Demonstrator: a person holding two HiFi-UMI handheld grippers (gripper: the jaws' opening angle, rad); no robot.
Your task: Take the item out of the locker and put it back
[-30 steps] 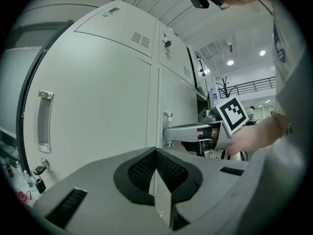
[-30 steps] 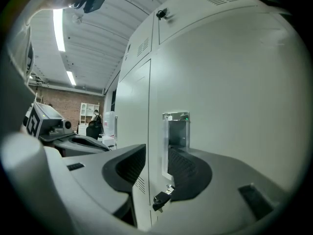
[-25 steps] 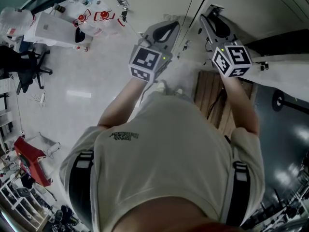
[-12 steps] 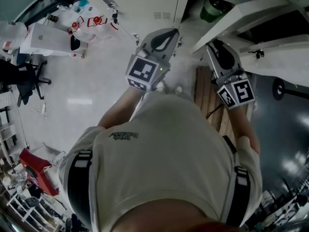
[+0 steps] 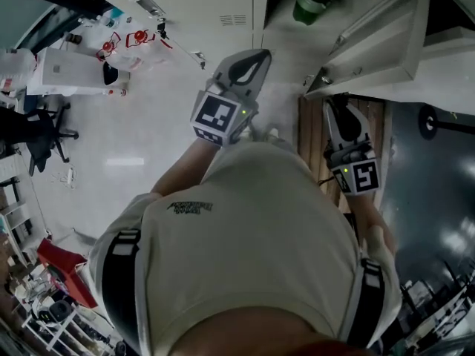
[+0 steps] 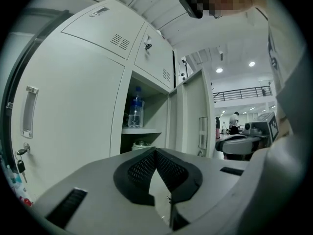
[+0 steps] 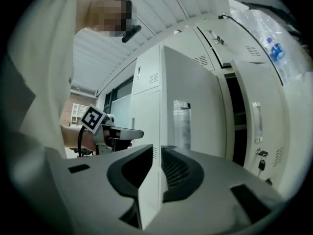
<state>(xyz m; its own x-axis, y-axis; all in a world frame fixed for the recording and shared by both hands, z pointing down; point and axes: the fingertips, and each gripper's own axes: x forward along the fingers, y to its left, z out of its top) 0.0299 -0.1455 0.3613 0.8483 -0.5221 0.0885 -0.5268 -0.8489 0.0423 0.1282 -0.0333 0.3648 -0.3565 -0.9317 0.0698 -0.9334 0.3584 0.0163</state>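
Note:
The open locker [image 6: 146, 126] holds a clear water bottle [image 6: 136, 106] on its shelf and a green-and-white item [image 6: 141, 144] below it; in the head view that green item [image 5: 310, 4] shows at the top. The white locker door [image 7: 190, 116] stands swung out, seen in the head view as the door [image 5: 378, 43]. My right gripper [image 7: 157, 150] has its jaws on the door's free edge; they have just been closing, with that edge between them. It shows in the head view as the right gripper [image 5: 335, 104]. My left gripper [image 6: 155, 152] is shut and empty, pointing at the locker, seen as the left gripper [image 5: 256, 54].
Closed lockers flank the open one; keys [image 6: 19, 153] hang in the lock at left and keys [image 7: 260, 158] at right. A wooden pallet [image 5: 315, 136] lies under my feet. White boxes [image 5: 67, 69] and an office chair [image 5: 33, 121] stand on the floor at left. A person [image 6: 234, 121] stands far off.
The door has swung further open and the locker's inside with the green item has come into view. My right gripper has drawn back toward my body; the left has drifted slightly.

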